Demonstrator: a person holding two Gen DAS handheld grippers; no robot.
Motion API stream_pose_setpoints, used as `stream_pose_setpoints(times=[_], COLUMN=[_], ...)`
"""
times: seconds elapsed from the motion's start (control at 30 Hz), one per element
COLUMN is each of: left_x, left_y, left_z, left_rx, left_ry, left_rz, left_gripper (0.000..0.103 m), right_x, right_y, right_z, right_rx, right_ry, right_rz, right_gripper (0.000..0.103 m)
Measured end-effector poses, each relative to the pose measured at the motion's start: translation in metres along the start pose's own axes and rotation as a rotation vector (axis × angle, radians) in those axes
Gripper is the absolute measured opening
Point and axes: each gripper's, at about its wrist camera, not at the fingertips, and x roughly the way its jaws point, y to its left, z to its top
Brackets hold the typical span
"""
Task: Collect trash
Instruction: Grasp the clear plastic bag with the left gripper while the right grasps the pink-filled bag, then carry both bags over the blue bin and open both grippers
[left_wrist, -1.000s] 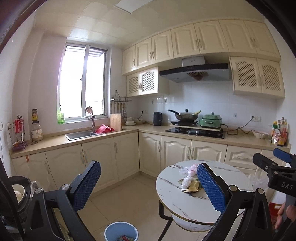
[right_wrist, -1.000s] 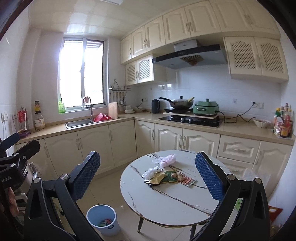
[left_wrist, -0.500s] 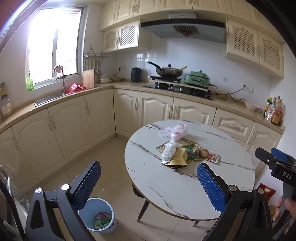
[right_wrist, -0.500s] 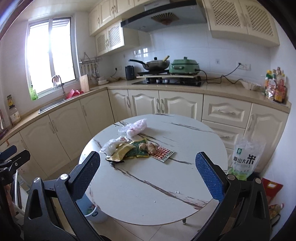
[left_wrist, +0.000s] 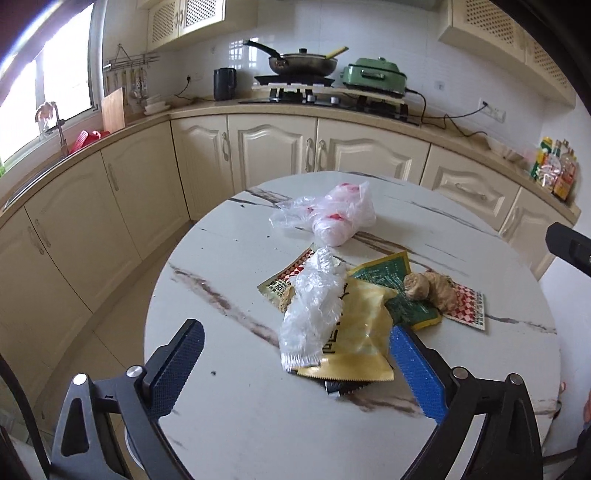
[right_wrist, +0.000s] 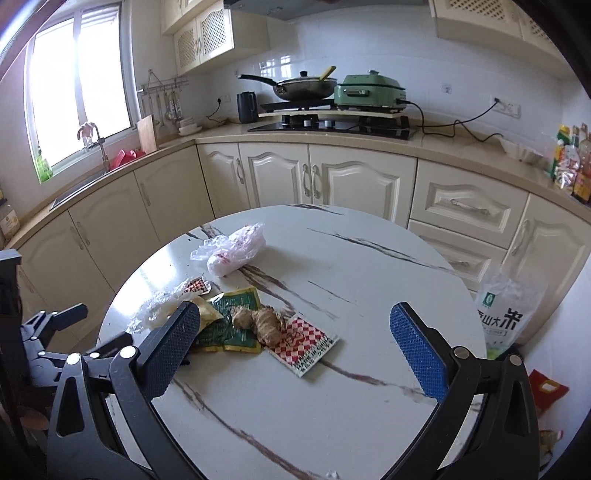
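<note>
— Where's the trash?

— Heaped mid-bench: a clear wrapper on a yellow packet, green packet, ginger and a checked sachet beside.

— And the fingers?

— Left gripper spread wide, bracketing the yellow packet; right gripper spread too, empty. I'd pinch the packet's near edge low — flat foil slips.

A pan and green cooker sit on the stove.
</note>
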Motion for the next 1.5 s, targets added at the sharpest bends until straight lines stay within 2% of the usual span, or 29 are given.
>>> stream_pose_setpoints(times=[0.1,0.17,0.2,0.23,0.27,0.33,0.47,0.53,0.6,0.67,0.8,0.93,1.03,1.07,1.1,1.13,1.23,1.33,1.5], left_x=[0.038,0.057,0.063,0.068,0.074,0.074,0.051,0.039,0.035,0.039,0.050,0.066,0.065,0.061,0.055,0.046,0.033,0.004,-0.036], left_y=[0.009,0.012,0.014,0.017,0.018,0.028,0.054,0.070,0.087,0.101,0.128,0.135,0.132,0.131,0.133,0.136,0.141,0.152,0.160], left_z=[0.022,0.031,0.034,0.036,0.038,0.037,0.039,0.044,0.049,0.056,0.059,0.061,0.058,0.053,0.049,0.046,0.039,0.026,0.011], left_rx=[0.000,0.004,0.013,0.018,0.019,0.007,-0.038,-0.056,-0.067,-0.066,-0.077,-0.086,-0.101,-0.108,-0.116,-0.125,-0.133,-0.139,-0.158], left_ry=[0.033,0.052,0.055,0.062,0.074,0.058,-0.025,-0.077,-0.112,-0.122,-0.108,-0.089,-0.084,-0.081,-0.081,-0.082,-0.083,-0.088,-0.112], left_rz=[-0.032,-0.040,-0.044,-0.052,-0.074,-0.098,-0.146,-0.122,-0.066,-0.011,0.044,0.057,0.055,0.052,0.047,0.041,0.032,0.022,0.023], left_gripper=[0.080,0.058,0.054,0.041,0.022,0.018,0.016,0.016,0.016,0.016,0.016,0.016,0.016,0.016,0.016,0.016,0.016,0.016,0.016], right_x=[0.025,0.041,0.049,0.058,0.067,0.086,0.124,0.146,0.171,0.195,0.234,0.262,0.261,0.261,0.259,0.256,0.247,0.233,0.184], right_y=[0.004,0.007,0.009,0.011,0.013,0.018,0.028,0.033,0.040,0.047,0.061,0.072,0.074,0.074,0.075,0.075,0.071,0.061,0.046], right_z=[0.007,0.011,0.014,0.016,0.019,0.025,0.037,0.041,0.043,0.043,0.044,0.046,0.047,0.047,0.047,0.047,0.045,0.041,0.049], right_rx=[-0.002,-0.005,-0.006,-0.008,-0.009,-0.003,0.028,0.055,0.093,0.122,0.151,0.095,0.062,0.043,0.021,0.001,-0.014,-0.007,0.057], right_ry=[0.025,0.041,0.047,0.053,0.061,0.082,0.130,0.163,0.201,0.242,0.306,0.372,0.364,0.361,0.358,0.353,0.359,0.347,0.258], right_rz=[-0.003,0.005,0.005,0.005,0.008,0.027,0.063,0.090,0.107,0.107,0.104,0.024,0.012,0.006,-0.008,-0.019,0.014,0.020,0.043], right_gripper=[0.103,0.103,0.103,0.103,0.103,0.103,0.103,0.103,0.103,0.103,0.103,0.103,0.100,0.089,0.072,0.068,0.066,0.064,0.064])
